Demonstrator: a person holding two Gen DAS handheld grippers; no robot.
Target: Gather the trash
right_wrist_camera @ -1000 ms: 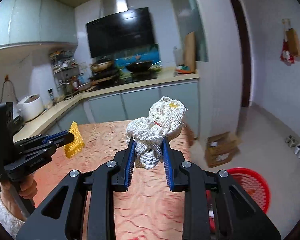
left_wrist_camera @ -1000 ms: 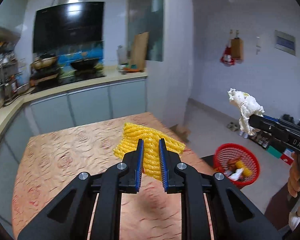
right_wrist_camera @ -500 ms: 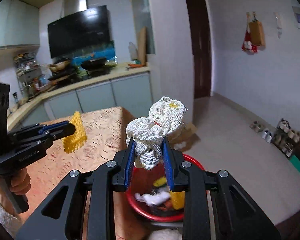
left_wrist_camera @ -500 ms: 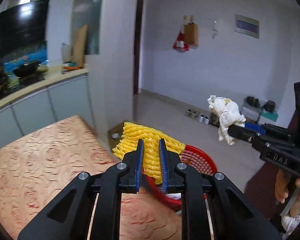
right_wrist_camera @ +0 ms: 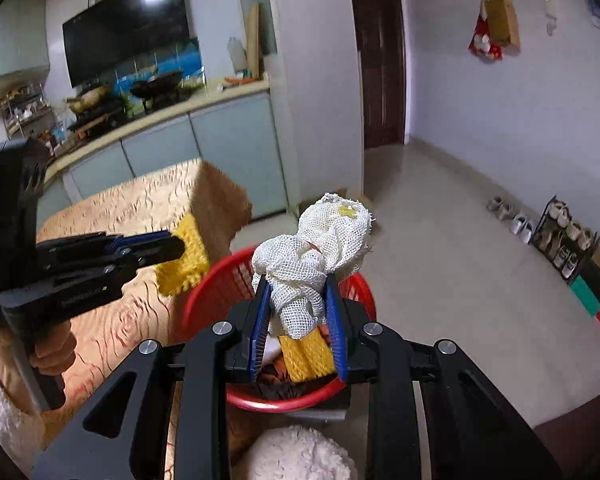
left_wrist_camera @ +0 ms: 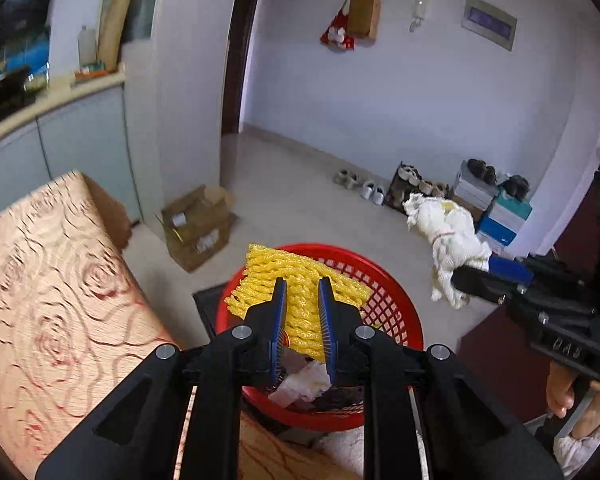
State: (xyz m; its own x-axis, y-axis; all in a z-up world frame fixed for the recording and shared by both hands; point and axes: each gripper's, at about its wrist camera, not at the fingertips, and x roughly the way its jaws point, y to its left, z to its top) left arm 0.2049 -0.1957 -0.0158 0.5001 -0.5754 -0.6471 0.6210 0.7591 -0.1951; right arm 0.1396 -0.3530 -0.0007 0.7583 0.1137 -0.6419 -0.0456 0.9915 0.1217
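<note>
My left gripper (left_wrist_camera: 302, 286) is shut on a yellow foam net (left_wrist_camera: 296, 276) and holds it above the red trash basket (left_wrist_camera: 396, 308) on the floor. The net also shows in the right wrist view (right_wrist_camera: 184, 256). My right gripper (right_wrist_camera: 298, 280) is shut on a white mesh net bundle (right_wrist_camera: 316, 248), held over the same basket (right_wrist_camera: 208, 292). The bundle also shows in the left wrist view (left_wrist_camera: 448, 240). The basket holds crumpled paper (left_wrist_camera: 304, 380) and a yellow piece (right_wrist_camera: 306, 354).
A table with a rose-patterned cloth (left_wrist_camera: 48, 288) is at the left, beside the basket. Cardboard boxes (left_wrist_camera: 196, 224) lie on the floor by the wall. Shoes and a shoe rack (left_wrist_camera: 420, 184) line the far wall. Kitchen counter (right_wrist_camera: 172, 112) behind.
Both grippers have swung right, away from the table, and now hang over the red basket. Each still holds its net.
</note>
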